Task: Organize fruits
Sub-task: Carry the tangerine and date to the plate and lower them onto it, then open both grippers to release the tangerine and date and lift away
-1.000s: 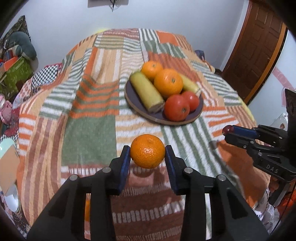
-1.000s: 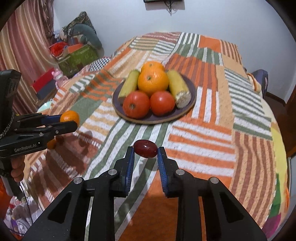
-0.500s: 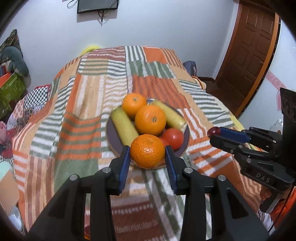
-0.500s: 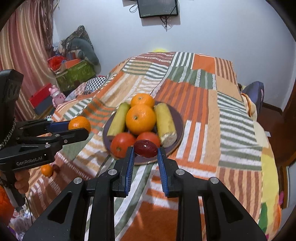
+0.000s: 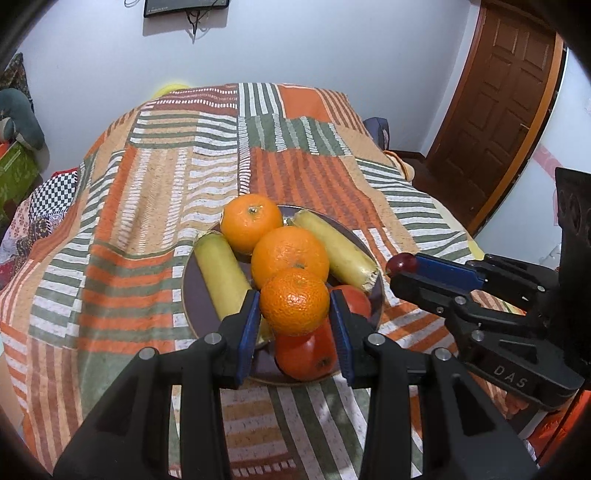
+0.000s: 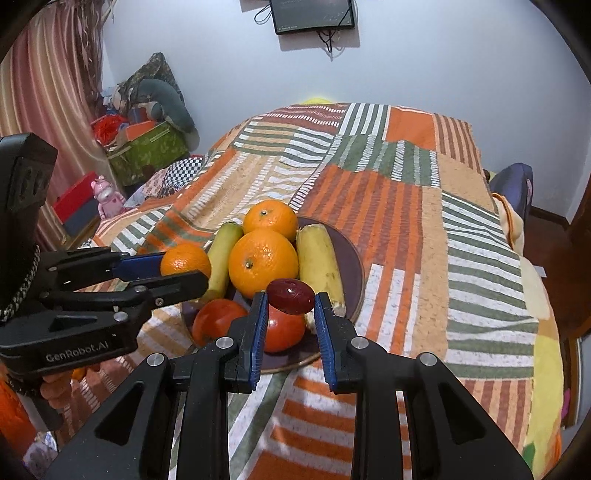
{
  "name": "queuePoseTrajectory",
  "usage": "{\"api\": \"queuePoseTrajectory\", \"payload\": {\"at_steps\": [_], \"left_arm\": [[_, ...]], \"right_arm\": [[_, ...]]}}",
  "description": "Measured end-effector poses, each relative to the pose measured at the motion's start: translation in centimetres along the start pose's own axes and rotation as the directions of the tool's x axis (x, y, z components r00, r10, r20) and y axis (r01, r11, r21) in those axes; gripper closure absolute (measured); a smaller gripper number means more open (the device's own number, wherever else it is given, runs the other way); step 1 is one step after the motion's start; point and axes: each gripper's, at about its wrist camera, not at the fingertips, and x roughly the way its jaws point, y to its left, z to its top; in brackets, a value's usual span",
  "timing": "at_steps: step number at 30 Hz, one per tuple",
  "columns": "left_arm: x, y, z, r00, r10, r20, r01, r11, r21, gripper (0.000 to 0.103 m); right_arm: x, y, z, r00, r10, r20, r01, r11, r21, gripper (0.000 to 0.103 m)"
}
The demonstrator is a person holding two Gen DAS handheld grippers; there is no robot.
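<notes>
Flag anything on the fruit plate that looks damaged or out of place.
Nothing is spilled. One oddity: the pale yellow banana on the dark round plate has a ragged, torn-looking near end. The oranges, tomatoes and other banana sit neatly.

The room has plain pale walls [image 6: 443,55]. A dark screen [image 6: 312,14] is mounted high on the far wall, with loose cables hanging beneath it. A bed occupies the centre, covered by a striped patchwork blanket [image 5: 155,177] in orange, green and white. A panelled brown wooden door [image 5: 495,110] stands at the right. A striped pink curtain [image 6: 40,81] hangs at the left, beside a green box [image 6: 147,151] and piled cushions.
</notes>
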Motion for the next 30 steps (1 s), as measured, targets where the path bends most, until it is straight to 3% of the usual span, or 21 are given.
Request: {"api": "queuePoseTrajectory", "payload": {"at_steps": [18, 24, 30], "left_arm": [[2.6, 1.3, 0.1, 0.999, 0.006, -0.040, -0.008, 0.999, -0.031, 0.065], [1.1, 1.3, 0.0, 1.000, 0.019, -0.008, -0.019, 0.999, -0.037, 0.064], [-2.7, 1.7, -0.4, 0.998, 0.036, 0.042, -0.034, 0.999, -0.040, 0.064]], "right_arm": [[4.1, 0.6, 0.1, 0.996, -0.008, -0.087, 0.004, 0.999, -0.048, 0.079], [3.5, 0.6, 0.5, 0.997, -0.030, -0.070, 0.027, 0.999, -0.045, 0.060], [1.3, 1.0, 0.8, 0.999, -0.038, -0.029, 0.037, 0.999, -0.036, 0.060]]}}
